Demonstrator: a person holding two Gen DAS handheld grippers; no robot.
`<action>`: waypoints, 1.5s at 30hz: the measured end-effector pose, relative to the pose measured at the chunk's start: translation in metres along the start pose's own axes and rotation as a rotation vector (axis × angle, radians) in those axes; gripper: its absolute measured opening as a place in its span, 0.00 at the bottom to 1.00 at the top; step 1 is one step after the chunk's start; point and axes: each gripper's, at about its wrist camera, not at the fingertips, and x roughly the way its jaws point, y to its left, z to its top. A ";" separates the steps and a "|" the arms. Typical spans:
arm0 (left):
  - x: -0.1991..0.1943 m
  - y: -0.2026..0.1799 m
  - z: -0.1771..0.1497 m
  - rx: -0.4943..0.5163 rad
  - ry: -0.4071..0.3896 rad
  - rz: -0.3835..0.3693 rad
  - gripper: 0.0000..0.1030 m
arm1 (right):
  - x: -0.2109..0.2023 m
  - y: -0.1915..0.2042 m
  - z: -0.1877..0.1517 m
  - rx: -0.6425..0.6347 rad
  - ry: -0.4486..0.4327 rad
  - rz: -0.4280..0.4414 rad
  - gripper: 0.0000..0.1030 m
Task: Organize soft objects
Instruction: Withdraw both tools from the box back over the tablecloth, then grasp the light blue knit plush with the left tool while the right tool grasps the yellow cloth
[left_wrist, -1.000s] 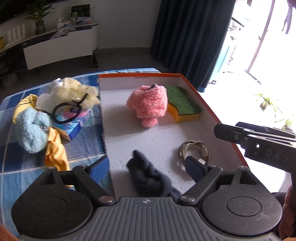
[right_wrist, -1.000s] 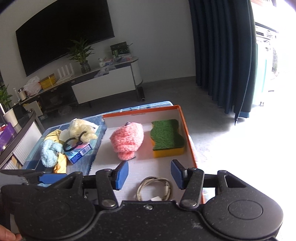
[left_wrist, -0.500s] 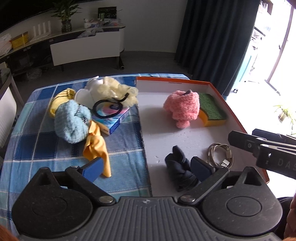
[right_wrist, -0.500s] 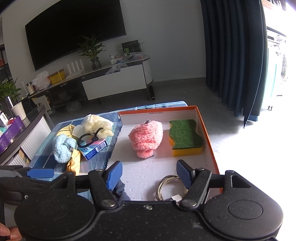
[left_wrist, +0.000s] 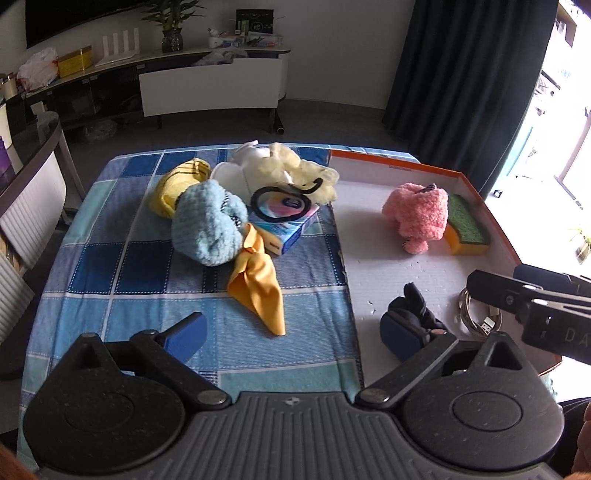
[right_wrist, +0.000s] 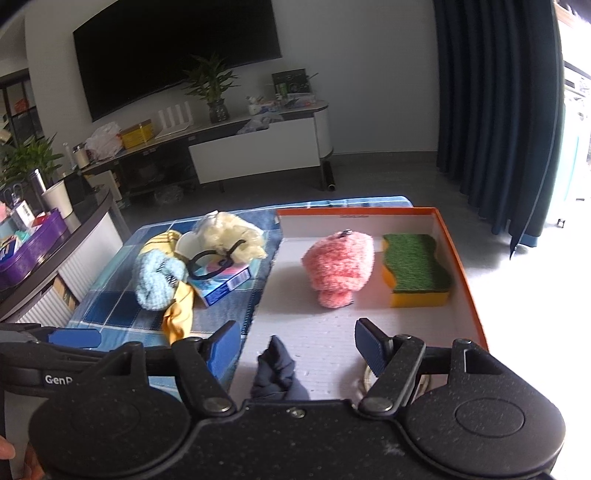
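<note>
A pink plush (left_wrist: 417, 216) lies in the orange-rimmed box (left_wrist: 495, 225), touching a green-topped sponge (left_wrist: 467, 225) at the box's far right side. Nearer the cameras in the same box sit a dark cloth (left_wrist: 415, 314) and, to its right, a coiled cable (left_wrist: 476, 317).

Left of the box, on the blue checked tablecloth (left_wrist: 140, 266), the other soft things are piled together: a light-blue plush (left_wrist: 208, 229), a yellow cloth (left_wrist: 258, 288) trailing from under it, a yellow striped item (left_wrist: 179, 182) behind, and a cream fluffy bundle (left_wrist: 295, 171) at the back. A small blue packet (left_wrist: 291, 225) with a black ring (left_wrist: 280, 201) on it lies between the blue plush and the box.

The left gripper (left_wrist: 295, 334) has its jaws spread wide, one finger over the tablecloth and the other at the dark cloth; whether that finger touches the cloth is hard to tell, but nothing is gripped. The right gripper (right_wrist: 297, 349) has just been opening, and its jaws stand apart above the dark cloth (right_wrist: 277, 369), holding nothing. Its fingers also show at the right edge of the left wrist view, over the cable.
</note>
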 end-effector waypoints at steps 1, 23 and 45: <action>-0.001 0.003 -0.001 -0.005 -0.001 -0.001 1.00 | 0.001 0.003 0.000 -0.006 0.003 0.004 0.79; -0.007 0.070 -0.013 -0.132 0.008 0.063 1.00 | 0.025 0.055 0.000 -0.101 0.060 0.100 0.80; 0.015 0.090 0.010 -0.201 -0.006 0.077 1.00 | 0.042 0.058 -0.004 -0.109 0.095 0.115 0.80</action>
